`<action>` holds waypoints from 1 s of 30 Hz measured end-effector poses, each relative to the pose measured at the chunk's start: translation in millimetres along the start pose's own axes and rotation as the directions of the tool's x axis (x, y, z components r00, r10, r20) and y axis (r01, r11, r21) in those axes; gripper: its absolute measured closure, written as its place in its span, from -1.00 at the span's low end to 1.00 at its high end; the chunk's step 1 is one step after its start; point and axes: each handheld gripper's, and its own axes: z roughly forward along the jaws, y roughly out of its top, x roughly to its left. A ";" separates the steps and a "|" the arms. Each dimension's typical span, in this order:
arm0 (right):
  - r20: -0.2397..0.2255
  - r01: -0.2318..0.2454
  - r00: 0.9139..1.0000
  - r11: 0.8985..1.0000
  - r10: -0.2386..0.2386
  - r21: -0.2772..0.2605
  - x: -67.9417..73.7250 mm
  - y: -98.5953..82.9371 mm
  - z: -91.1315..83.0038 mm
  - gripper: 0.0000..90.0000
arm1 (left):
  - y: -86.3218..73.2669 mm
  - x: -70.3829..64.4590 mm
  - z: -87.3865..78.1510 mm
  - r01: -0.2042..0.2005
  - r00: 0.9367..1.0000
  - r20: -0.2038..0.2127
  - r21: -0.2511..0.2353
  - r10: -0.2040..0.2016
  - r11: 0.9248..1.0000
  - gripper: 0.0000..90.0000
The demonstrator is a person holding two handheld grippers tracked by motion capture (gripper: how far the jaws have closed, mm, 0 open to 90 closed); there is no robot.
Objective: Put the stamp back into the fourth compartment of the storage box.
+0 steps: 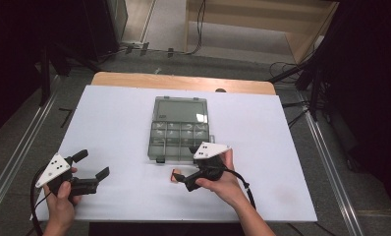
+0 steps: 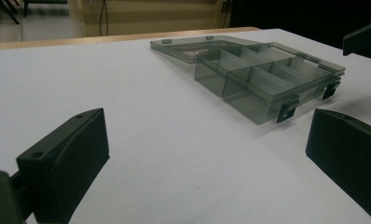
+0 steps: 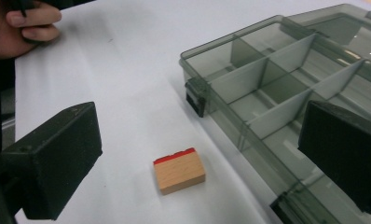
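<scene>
A smoky clear organizer box (image 1: pixel 179 135) lies open mid-table, its lid (image 1: pixel 180 109) flat behind it and its dividers (image 3: pixel 267 88) showing. A small wooden block (image 1: pixel 175 176) with one red edge lies on the white sheet just in front of the box. In the right gripper view the block (image 3: pixel 179 170) sits between and slightly ahead of the wide-apart jaws. My right gripper (image 1: pixel 187 164) (image 3: pixel 204 140) is open, its right jaw over the box's front wall. My left gripper (image 1: pixel 92 164) (image 2: pixel 207 154) stands open at the front left, holding nothing, with the box (image 2: pixel 267 79) ahead of it.
The white sheet (image 1: pixel 115 128) covers the table, with a wooden edge (image 1: pixel 183 81) at the back. Metal rails and cables run along the floor at both sides. The hand (image 3: pixel 25 28) on the left gripper shows at the upper left of the right gripper view.
</scene>
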 end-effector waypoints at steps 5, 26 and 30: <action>0.021 0.013 1.000 0.999 -0.013 0.030 6.2 0.8 6.0 -0.80 | 0.0 -0.7 1.0 -0.010 1.000 0.009 0.007 0.010 1.000 -1.00; -0.028 0.053 0.998 0.980 -0.049 0.194 9.8 -4.4 25.7 -0.25 | -0.5 -0.2 0.9 -0.012 1.000 0.020 -0.001 0.012 1.000 -1.00; -0.028 0.064 0.998 0.975 -0.059 0.214 9.5 -5.8 28.1 -0.14 | -0.7 -0.7 1.5 -0.019 1.000 0.023 0.004 0.019 1.000 -1.00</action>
